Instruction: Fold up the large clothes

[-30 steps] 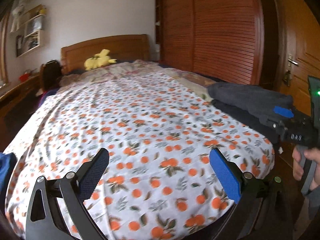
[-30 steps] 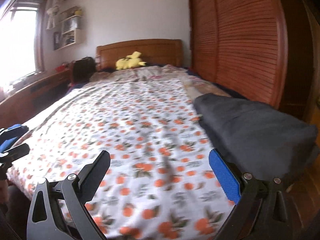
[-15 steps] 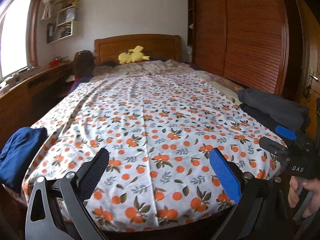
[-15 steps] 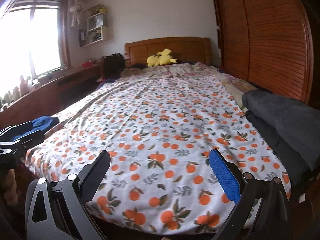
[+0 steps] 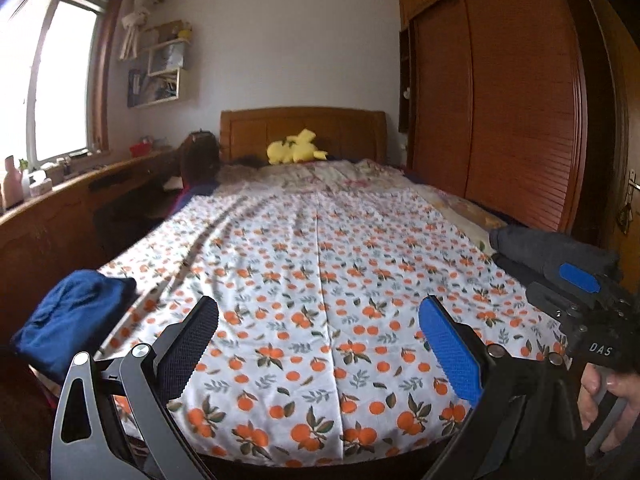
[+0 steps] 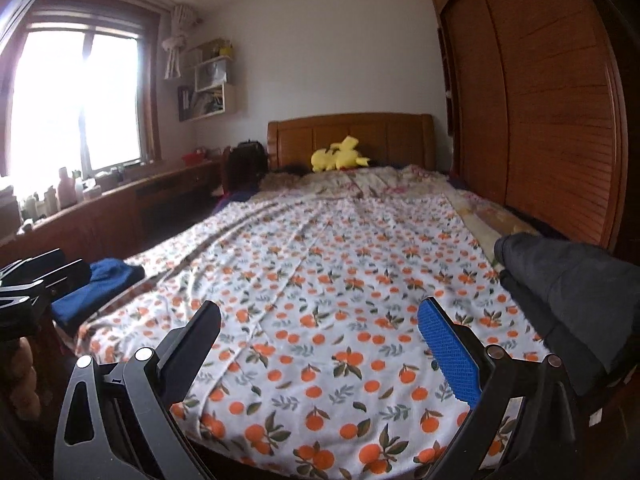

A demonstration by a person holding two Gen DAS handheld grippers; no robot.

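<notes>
Looking down the bed [image 5: 320, 240] from its foot, I see two clothing bundles on the orange-print sheet [image 6: 340, 280]: a dark grey garment [image 6: 568, 280] at about 3 o'clock on the right edge, and a blue garment [image 5: 76, 316] at about 9 o'clock on the left edge. Grey one looks stacked in rough layers, blue one looks bunched (can't tell if either counts as folded). So this fits both a pile waiting for folding and a pile already set aside; I won't call it.

Handling guess: both are soft and limp, no stiffness, will sag and drape when lifted. Grey one looks thick and bulky, likely the heavier; blue looks lighter. Not fragile, not slippery on cotton, though the sheet could bunch up under a drag. Best hold, I judge, is a pinch at an outer edge or corner (hem, shoulder or collar, none of which I can pick out here), one gripper per corner so it hangs flat.

Left gripper [image 5: 320, 344] is spread wide, nothing between its pads, hovering over the foot of the bed and touching nothing. Right gripper [image 6: 320, 344] is likewise spread wide and bare, with the grey garment just off its blue pad at 3 o'clock, not touching as far as I can see. A hand [image 5: 612, 404] grips the right tool's handle at 4 o'clock in the left view.
</notes>
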